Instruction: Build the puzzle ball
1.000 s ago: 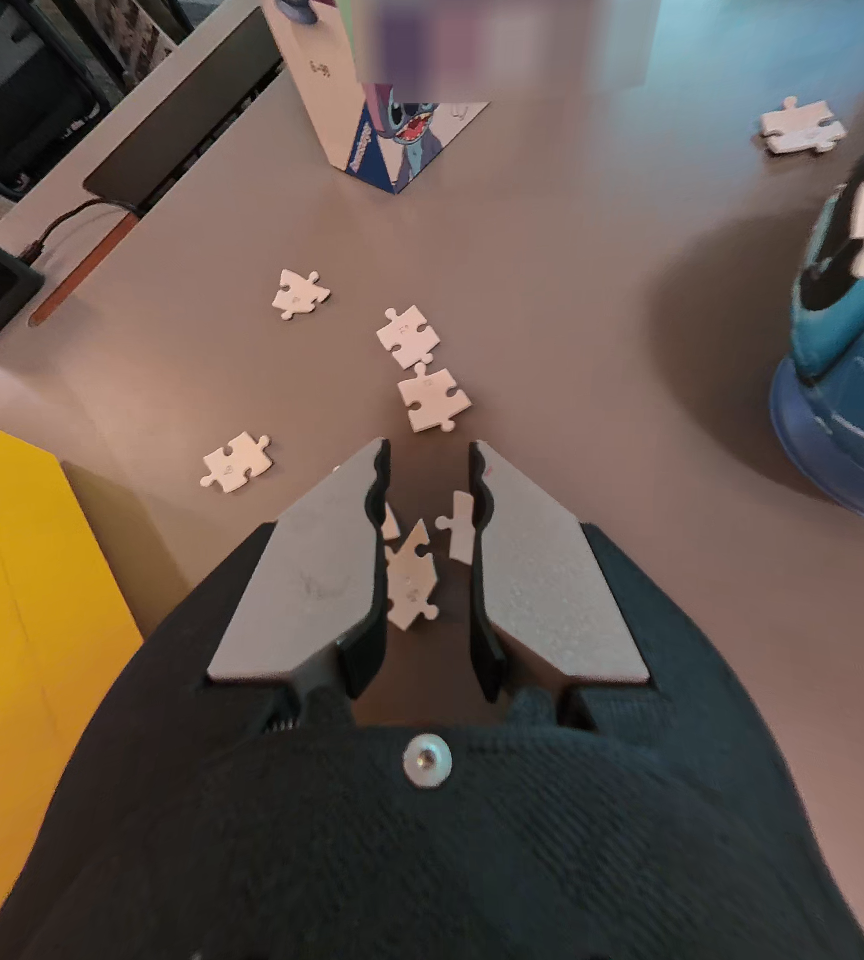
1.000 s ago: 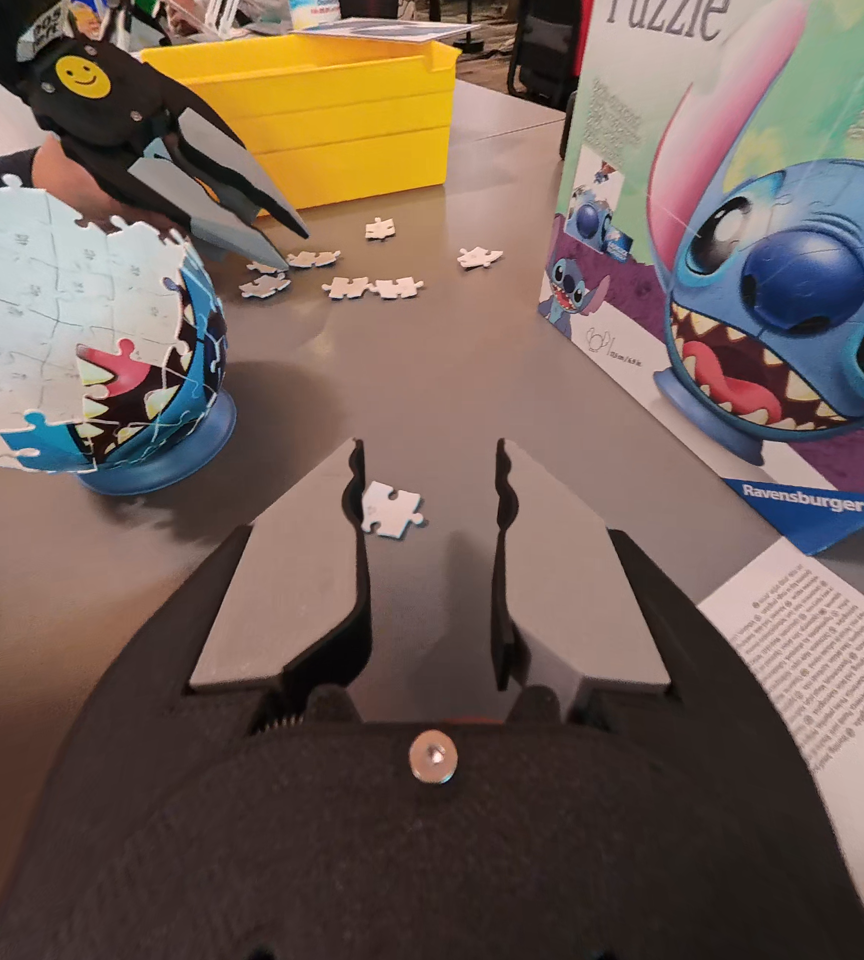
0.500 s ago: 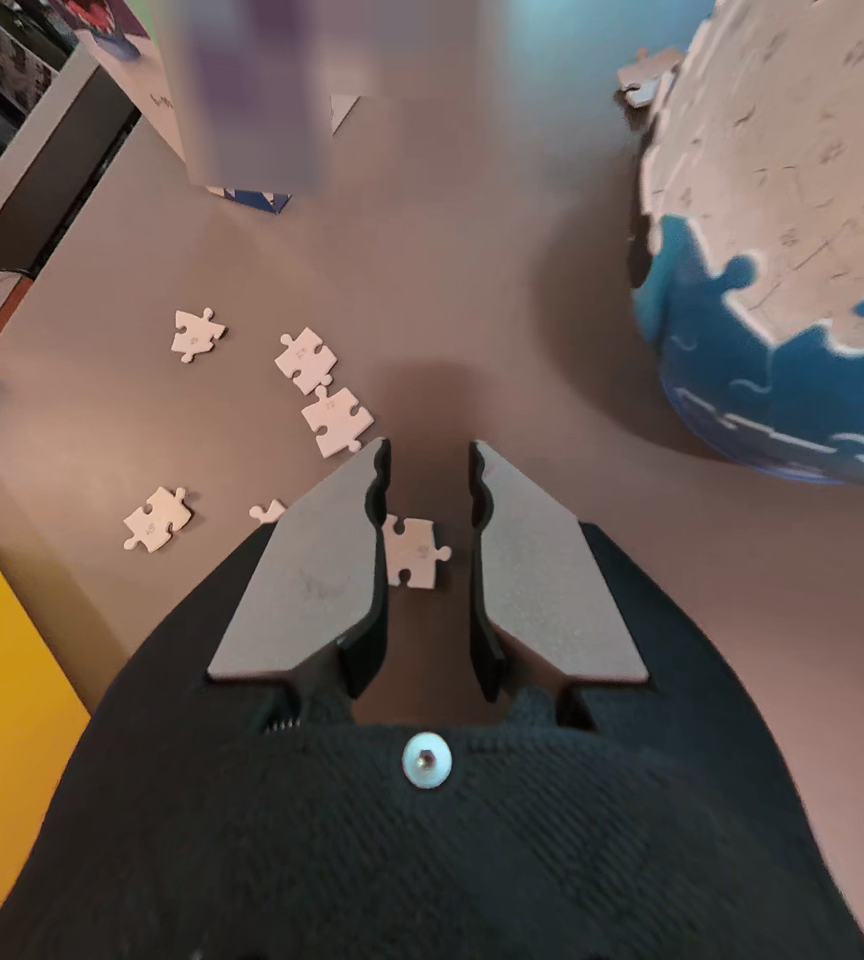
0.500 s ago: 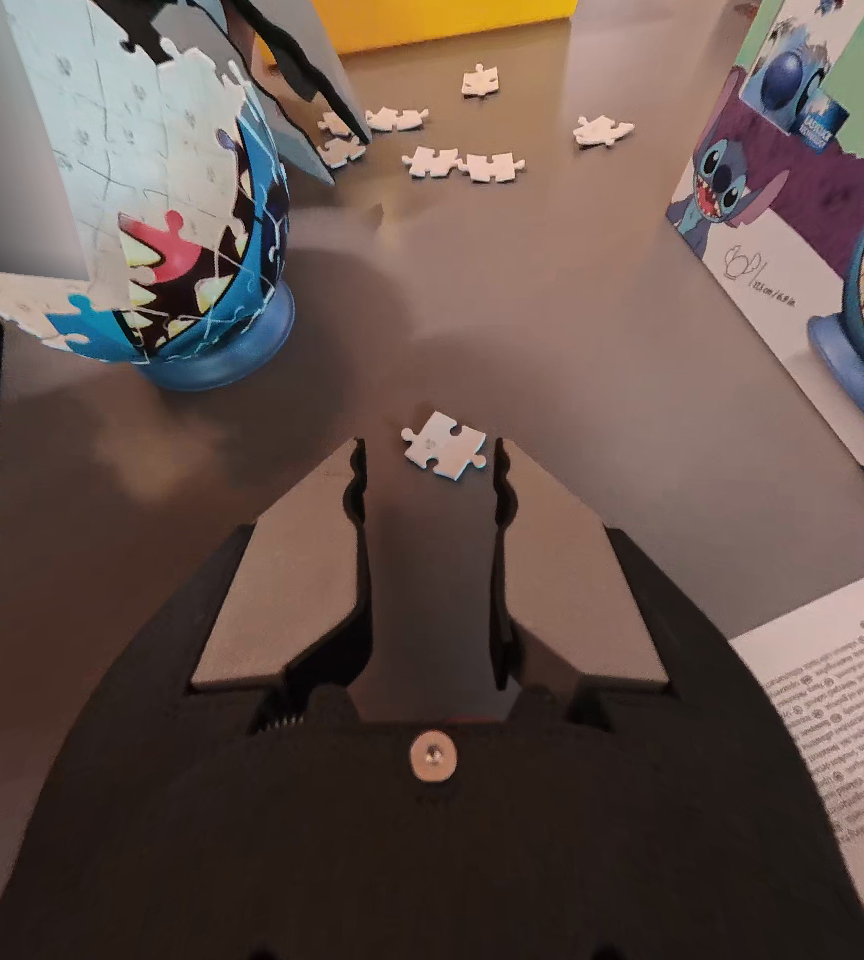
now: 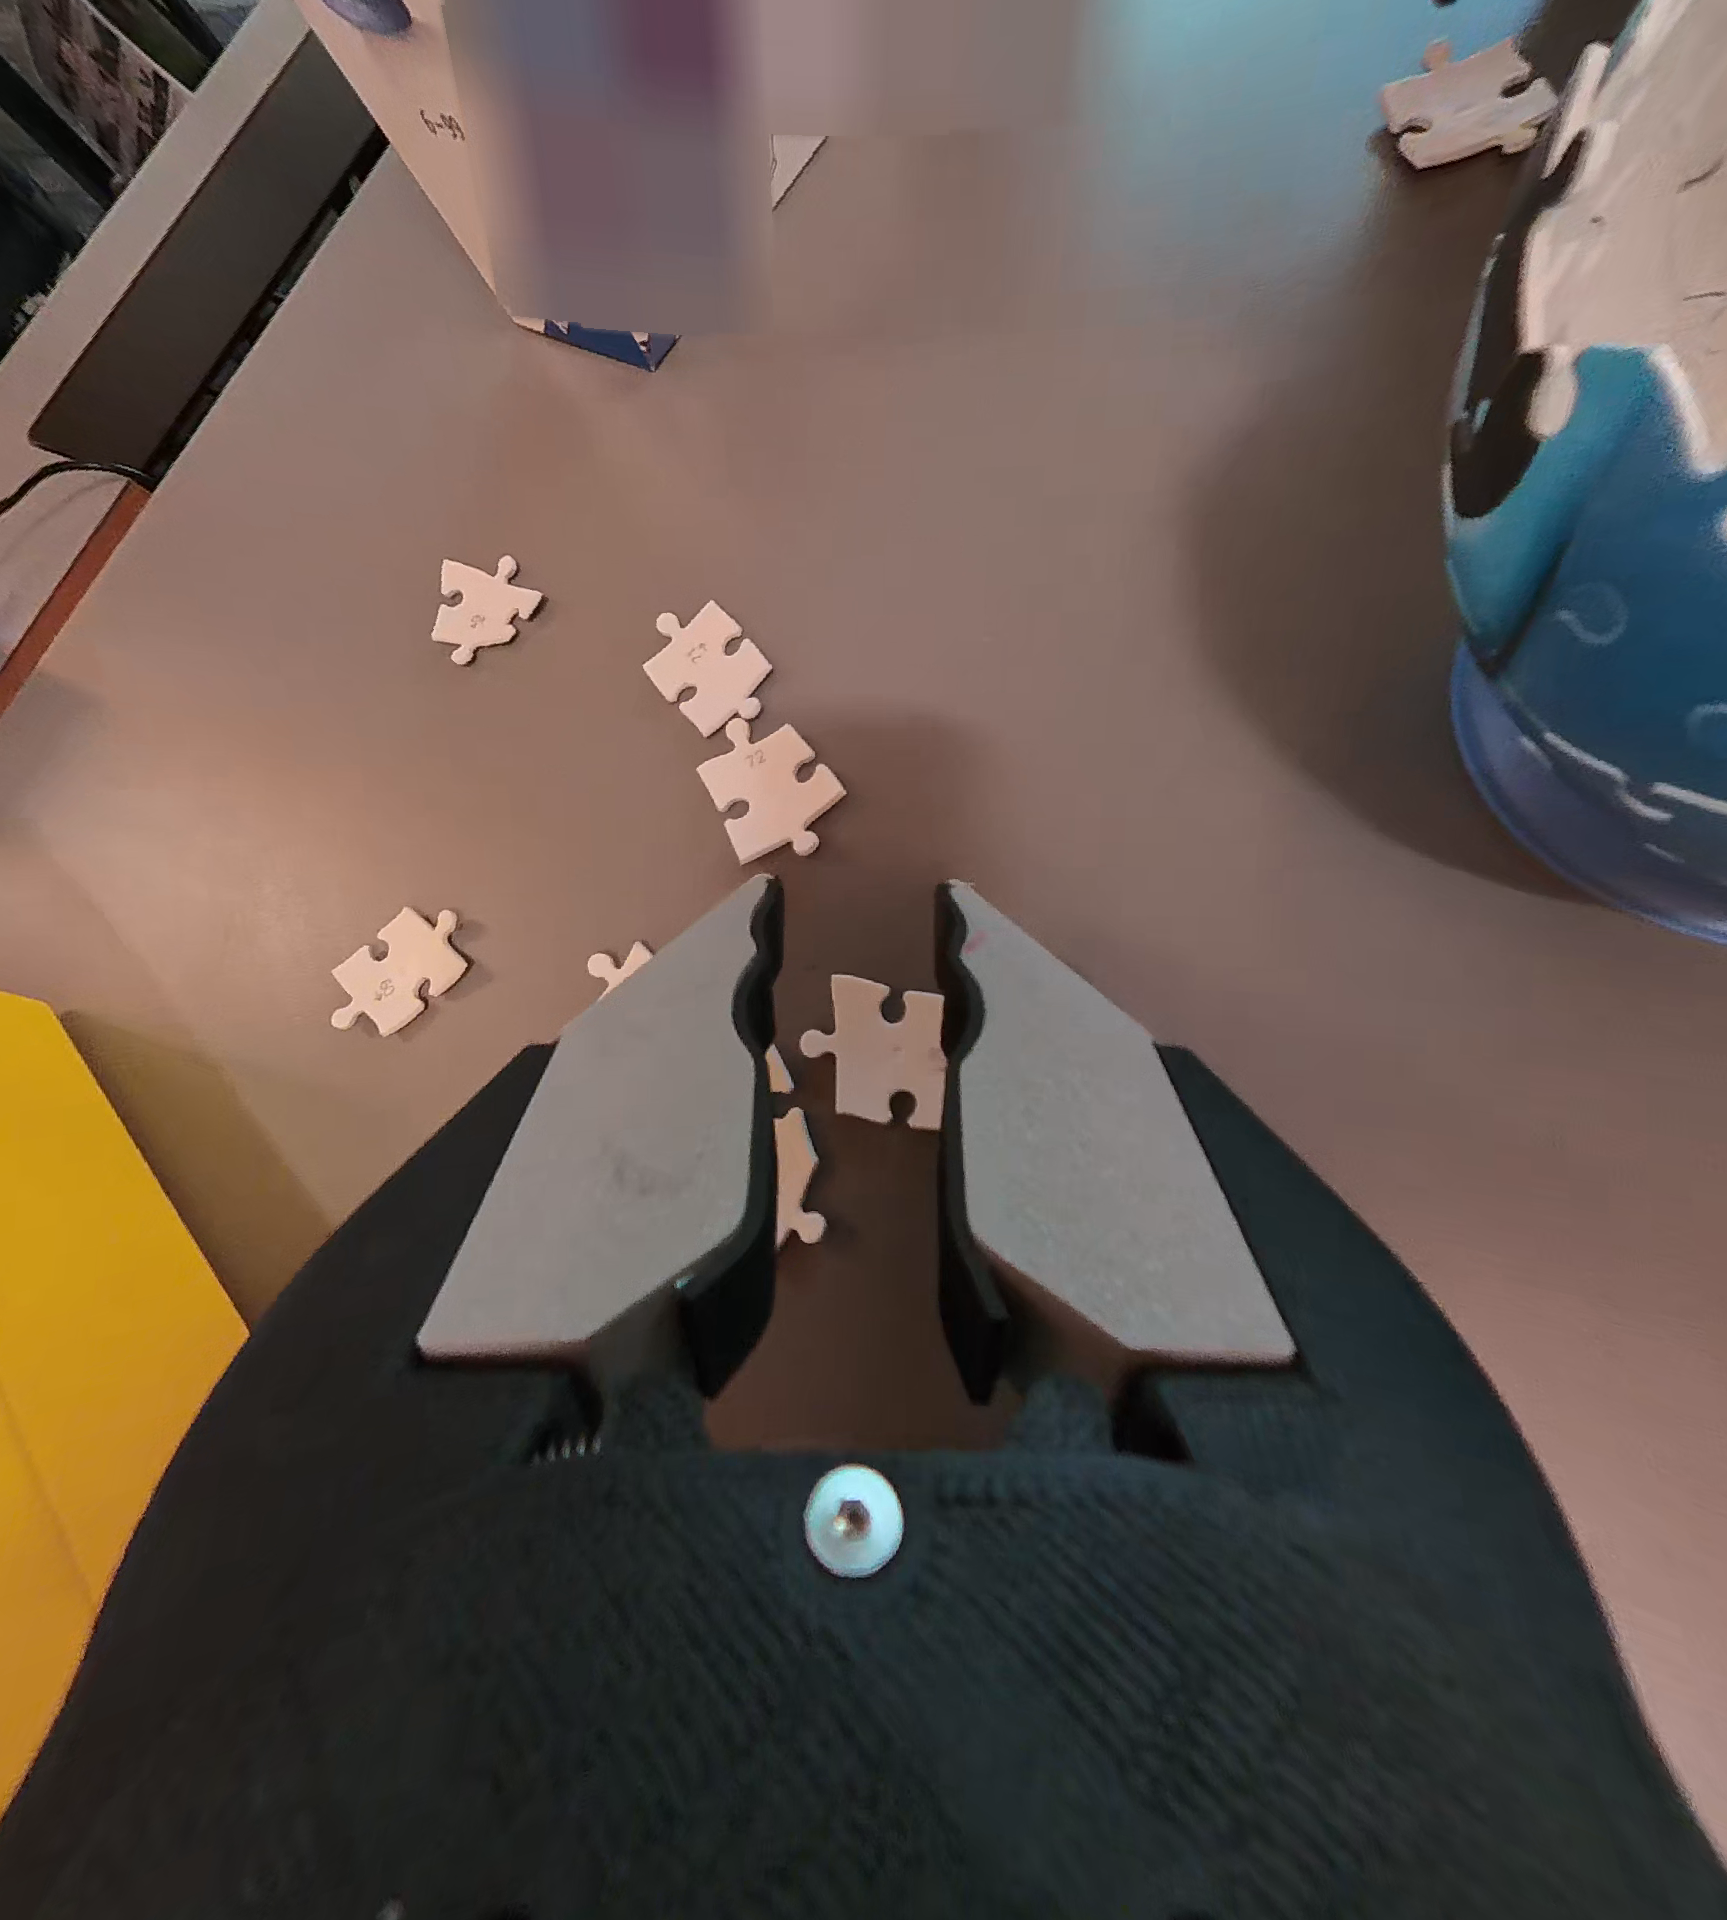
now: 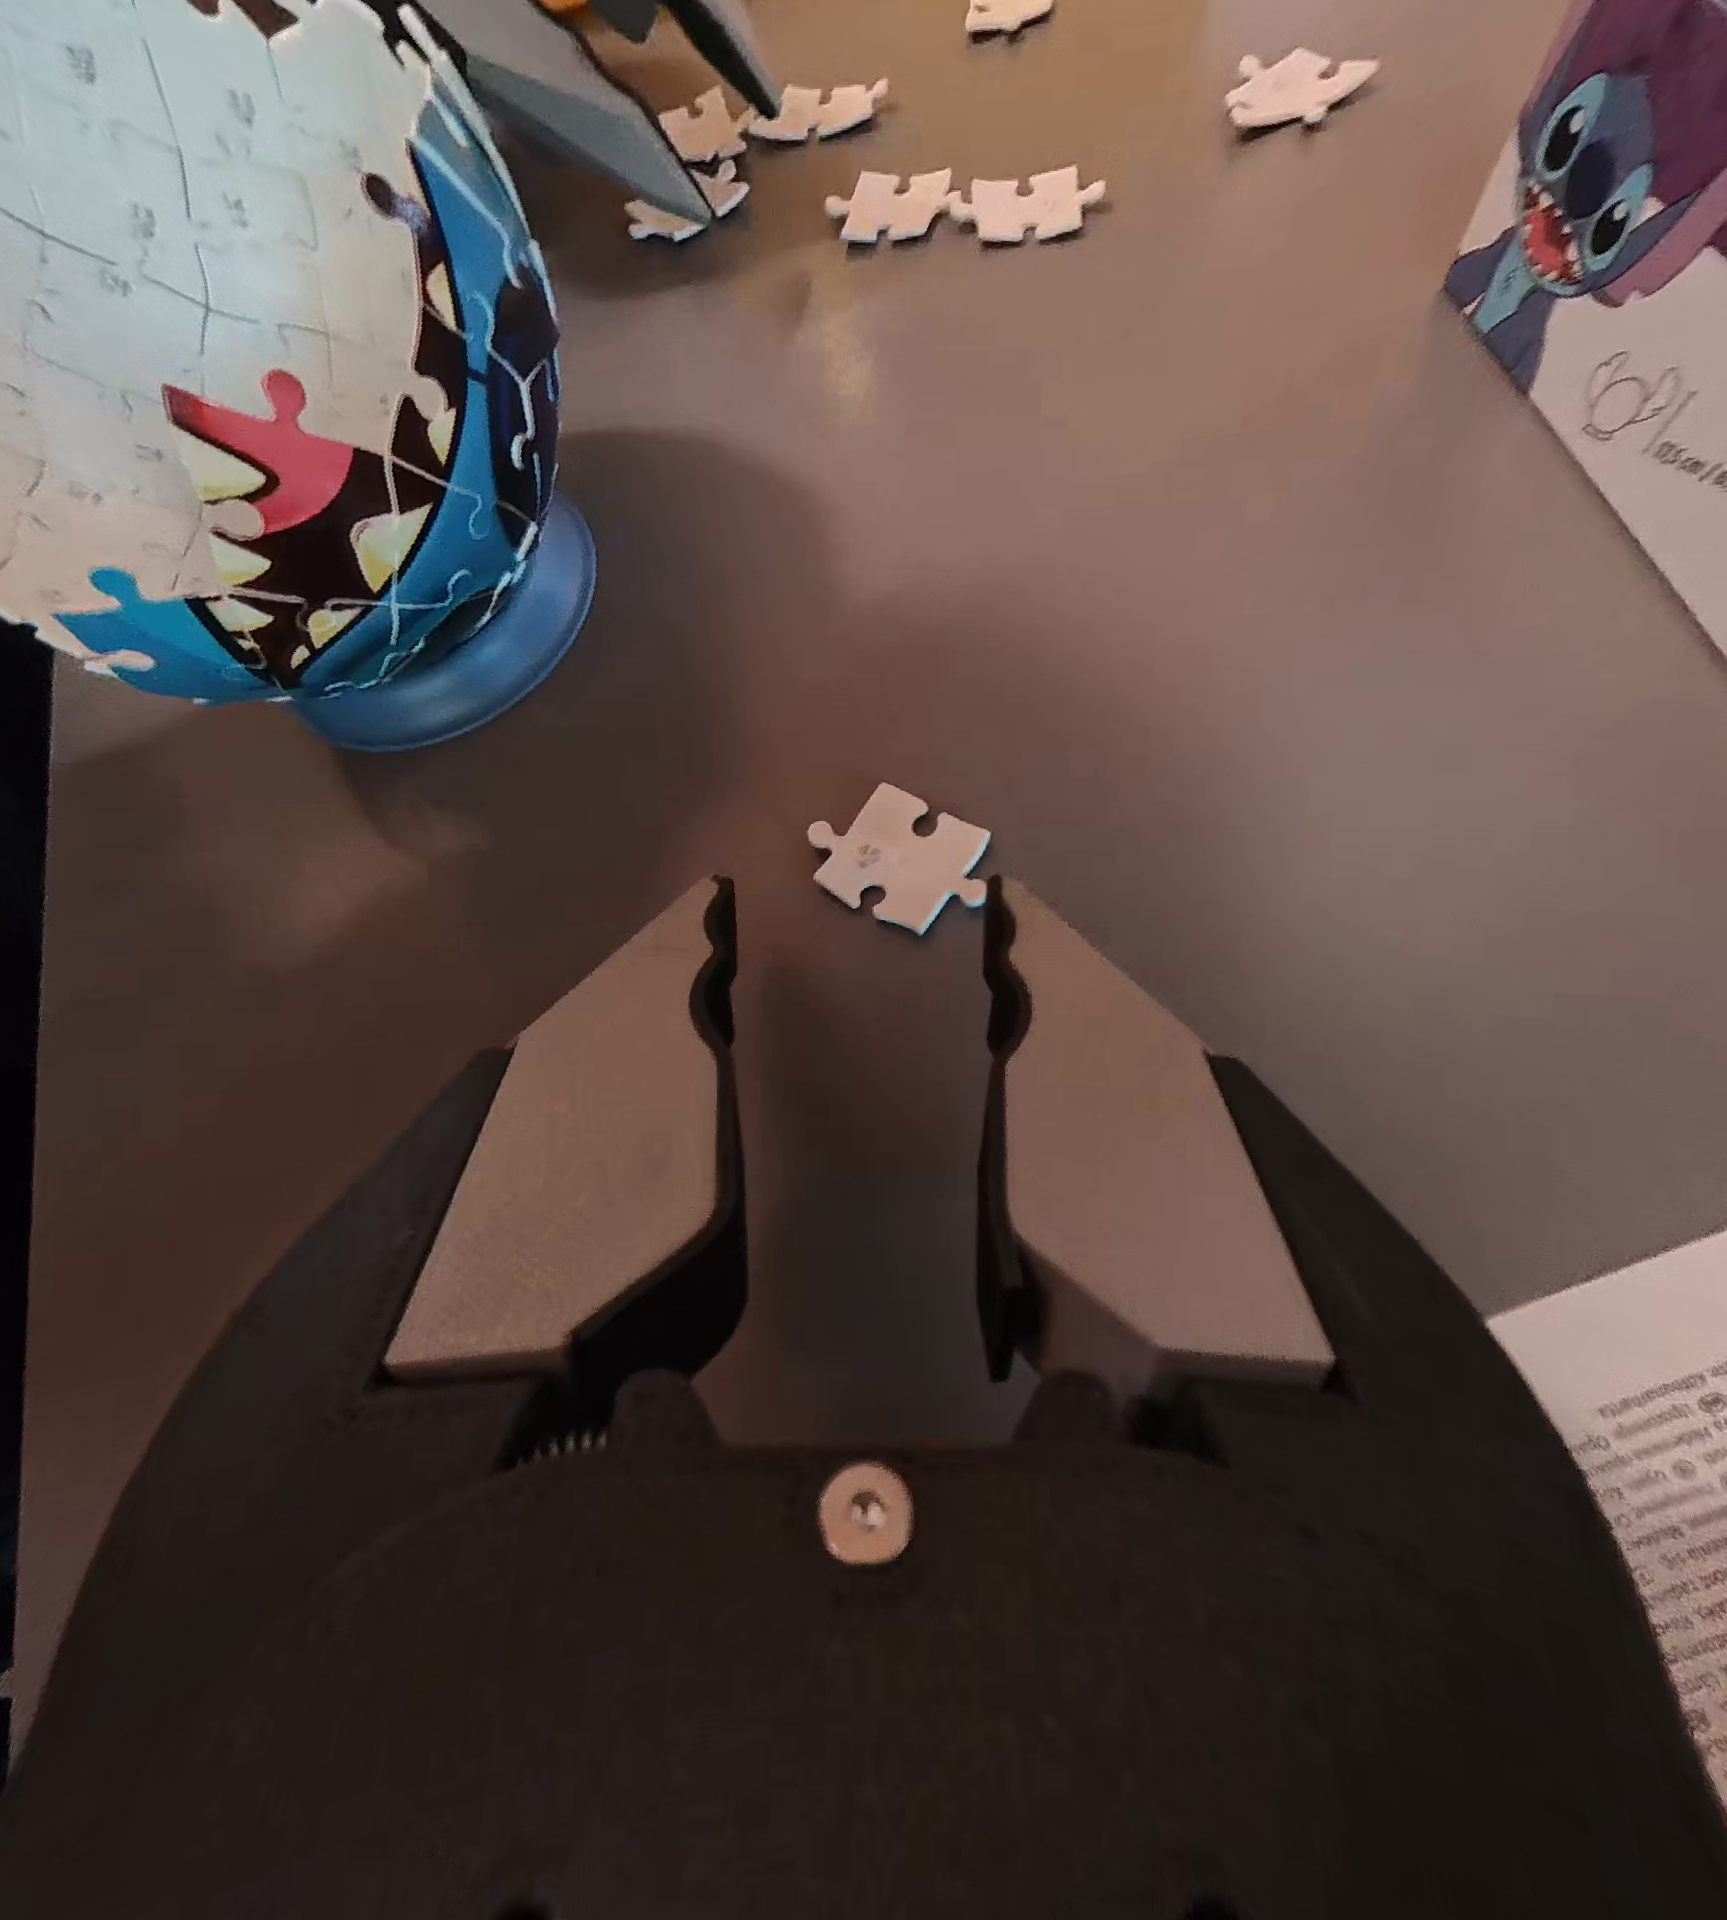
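Two tongs, both parted and empty. A piece (image 5: pixel 885 1049) lies flat between the left tongs (image 5: pixel 857 902); another piece (image 6: pixel 898 858) lies just past the right tongs (image 6: pixel 854 896). The half-built ball (image 6: pixel 215 384) stands ahead-left of them. Pieces look thin, light, stiff; likely best pinched across opposite edges.
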`<state>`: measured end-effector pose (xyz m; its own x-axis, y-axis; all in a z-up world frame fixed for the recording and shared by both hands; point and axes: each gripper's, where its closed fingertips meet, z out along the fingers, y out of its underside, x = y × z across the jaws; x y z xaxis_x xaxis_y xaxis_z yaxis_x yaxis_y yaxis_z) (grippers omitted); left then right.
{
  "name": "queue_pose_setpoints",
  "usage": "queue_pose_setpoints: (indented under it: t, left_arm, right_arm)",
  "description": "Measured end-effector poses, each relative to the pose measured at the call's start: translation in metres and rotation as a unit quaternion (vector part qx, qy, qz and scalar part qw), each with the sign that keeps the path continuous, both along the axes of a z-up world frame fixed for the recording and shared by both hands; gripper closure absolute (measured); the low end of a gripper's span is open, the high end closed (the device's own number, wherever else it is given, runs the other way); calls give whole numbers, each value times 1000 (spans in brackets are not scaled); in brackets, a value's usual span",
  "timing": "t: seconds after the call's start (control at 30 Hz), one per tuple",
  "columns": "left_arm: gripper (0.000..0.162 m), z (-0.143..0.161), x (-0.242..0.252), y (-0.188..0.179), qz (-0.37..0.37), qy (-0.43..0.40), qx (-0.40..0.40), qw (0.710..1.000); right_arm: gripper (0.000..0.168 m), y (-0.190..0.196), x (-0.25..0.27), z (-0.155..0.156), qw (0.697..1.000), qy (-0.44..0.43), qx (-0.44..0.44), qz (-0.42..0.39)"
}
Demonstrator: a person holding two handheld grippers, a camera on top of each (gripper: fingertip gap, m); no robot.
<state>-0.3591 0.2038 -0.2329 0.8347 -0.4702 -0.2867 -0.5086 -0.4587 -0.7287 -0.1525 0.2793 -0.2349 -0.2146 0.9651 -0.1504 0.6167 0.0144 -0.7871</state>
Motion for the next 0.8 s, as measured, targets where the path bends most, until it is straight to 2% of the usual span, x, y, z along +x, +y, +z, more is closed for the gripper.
queue_pose_setpoints:
  t: [0.23, 0.47, 0.67, 0.8]
  left_arm:
    - [136, -4, -7, 2, 19, 4, 0, 1000]
    - [139, -5, -4, -1, 13, 13, -7, 1000]
    - [138, -12, -1, -3, 9, -15, -33, 999]
    - [137, -10, -8, -4, 17, 5, -26, 1000]
  right_arm:
    - [126, 7, 0, 15, 998, 50, -3, -24]
    - [126, 8, -1, 16, 998, 53, 2, -26]
    - [124, 11, -6, 12, 999, 40, 2, -28]
    - [123, 8, -6, 7, 999, 24, 5, -20]
